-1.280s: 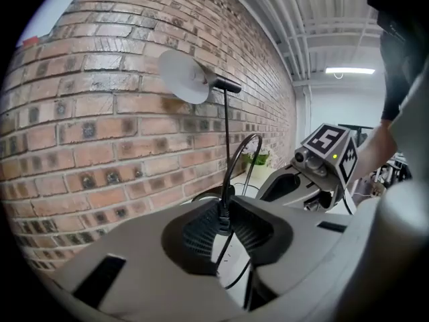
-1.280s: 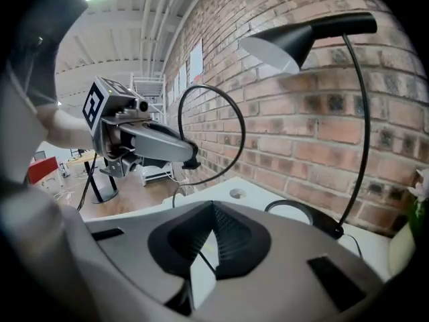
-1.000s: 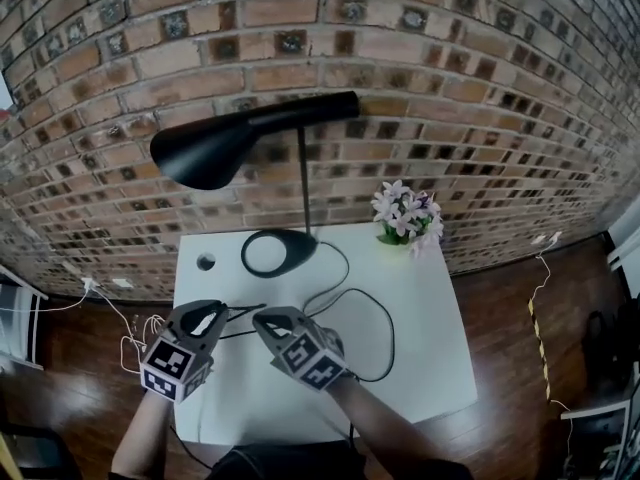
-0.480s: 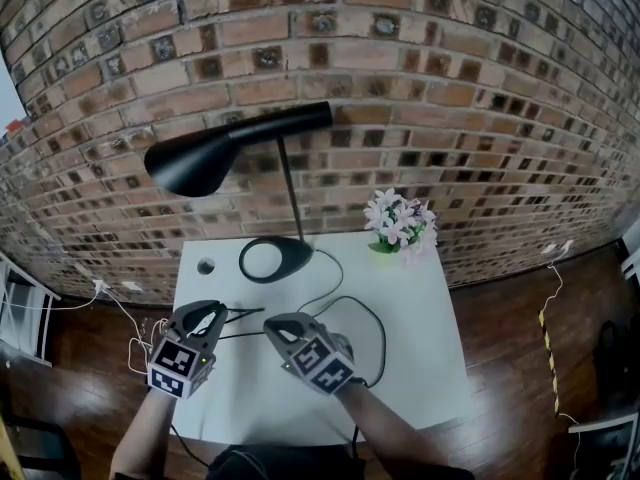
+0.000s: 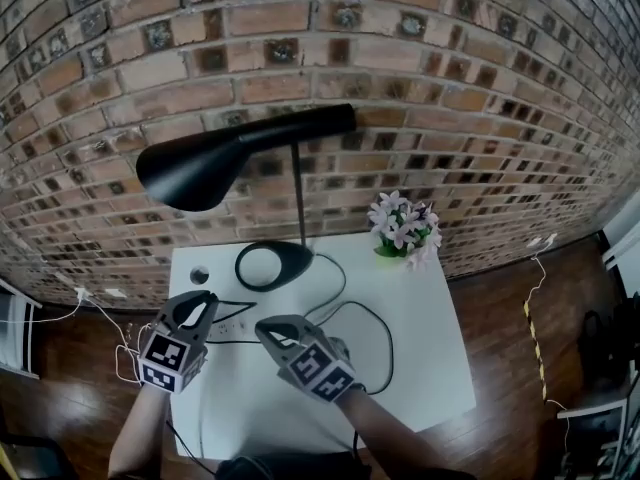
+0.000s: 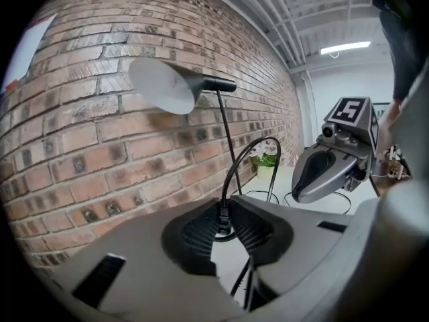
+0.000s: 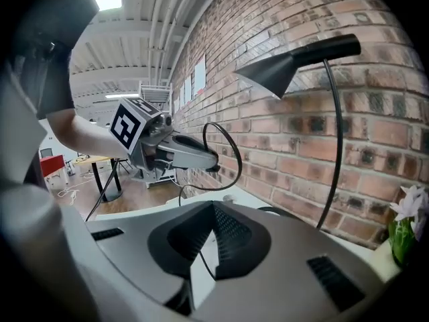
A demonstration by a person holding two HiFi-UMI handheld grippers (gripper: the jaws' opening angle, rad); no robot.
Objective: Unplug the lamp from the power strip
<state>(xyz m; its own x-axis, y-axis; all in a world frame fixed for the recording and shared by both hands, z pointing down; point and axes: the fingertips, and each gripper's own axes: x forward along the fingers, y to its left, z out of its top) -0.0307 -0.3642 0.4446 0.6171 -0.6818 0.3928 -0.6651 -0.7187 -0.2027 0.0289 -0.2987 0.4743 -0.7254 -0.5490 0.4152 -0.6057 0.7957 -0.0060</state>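
2 jaws of the left hand-held gripper (image 6: 224,206) clamp the lamp's black plug (image 6: 221,217) above the white worktop (image 5: 420,338). Its cord (image 6: 247,158) arches up toward the lamp (image 5: 200,163). The right hand-held gripper (image 7: 213,210) sits near it, jaws together on nothing.

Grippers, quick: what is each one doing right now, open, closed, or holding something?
Left gripper: closed on the lamp cord.
Right gripper: closed, holding nothing.
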